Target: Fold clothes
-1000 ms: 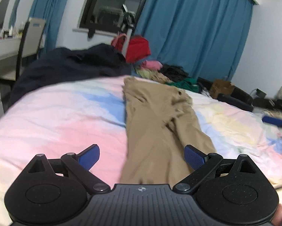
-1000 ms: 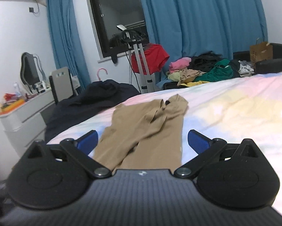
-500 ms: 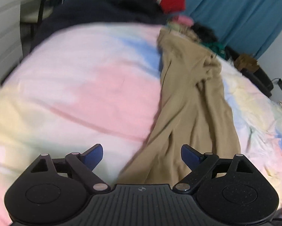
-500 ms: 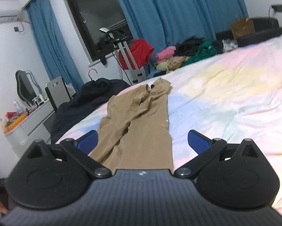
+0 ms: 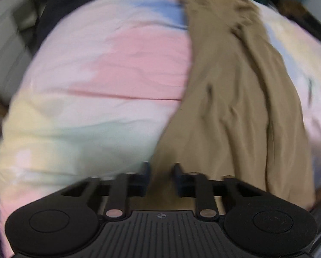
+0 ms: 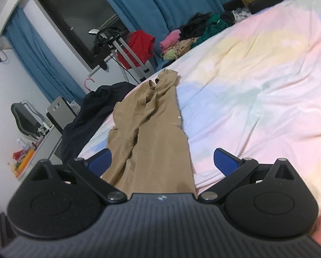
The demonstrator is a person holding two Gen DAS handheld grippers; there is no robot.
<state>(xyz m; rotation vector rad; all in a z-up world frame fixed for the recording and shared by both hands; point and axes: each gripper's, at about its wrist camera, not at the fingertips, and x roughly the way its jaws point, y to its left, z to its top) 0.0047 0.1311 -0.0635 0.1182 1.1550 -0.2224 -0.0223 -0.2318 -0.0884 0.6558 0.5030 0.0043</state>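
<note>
Tan trousers (image 5: 235,86) lie lengthwise on the pastel bed sheet (image 5: 117,64), creased and half folded along their length. My left gripper (image 5: 162,172) points steeply down at their near end. Its jaws are closing and stand narrow, with tan cloth pinched between the blue pads; this view is blurred. In the right wrist view the trousers (image 6: 156,133) run away from me across the sheet (image 6: 257,75). My right gripper (image 6: 162,161) hovers open over their near end, its pads wide apart on either side of the cloth and not touching it.
A dark navy garment (image 6: 91,107) is heaped at the bed's left edge. Beyond the bed stand a rack with a red garment (image 6: 139,47) and a pile of clothes (image 6: 192,36). A white desk (image 6: 31,154) and chair (image 6: 59,111) stand at the left.
The left gripper has tipped downward onto the trousers' near end and its jaws have gone from wide apart to narrow. The right gripper has rolled and sunk closer to the bed, still open.
</note>
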